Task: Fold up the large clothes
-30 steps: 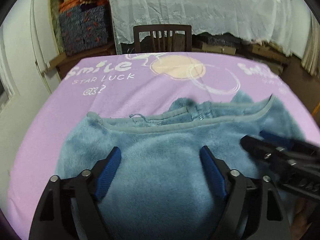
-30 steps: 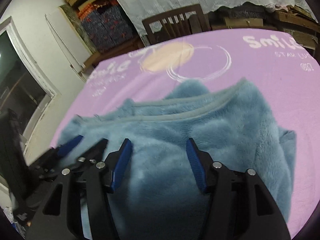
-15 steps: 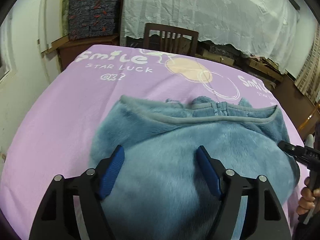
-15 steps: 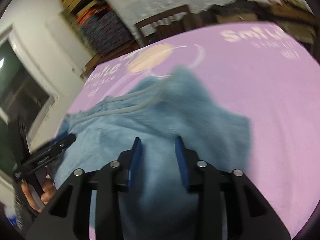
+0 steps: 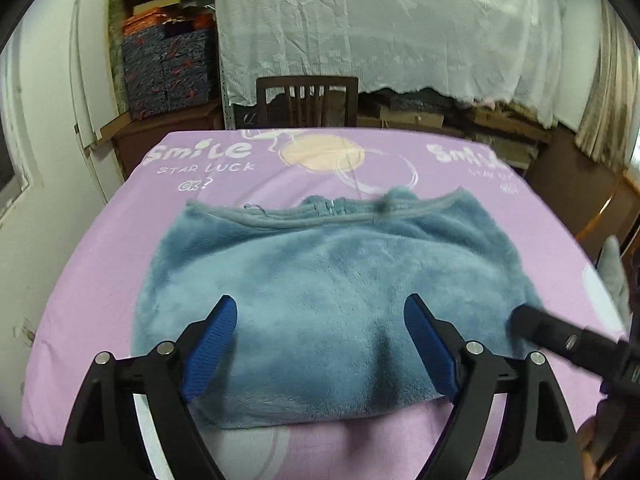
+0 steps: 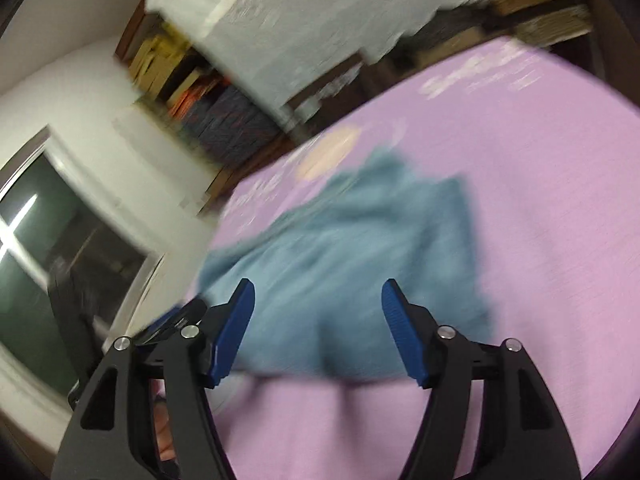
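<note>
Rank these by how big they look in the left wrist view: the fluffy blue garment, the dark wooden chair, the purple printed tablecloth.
1. Purple printed tablecloth
2. Fluffy blue garment
3. Dark wooden chair, though it stands farther from the camera.

We count one blue fleece garment [image 5: 320, 280] on one purple sheet [image 5: 120, 240]. The sheet carries two "Smile" prints [image 5: 202, 151] and one peach disc [image 5: 322, 154]. Two grippers: left [image 5: 320, 320], right [image 6: 318, 312], each with two blue pads [image 5: 210, 354]. One chair [image 5: 307, 100], one white lace cloth [image 5: 380, 28], one window [image 6: 44, 260].
</note>
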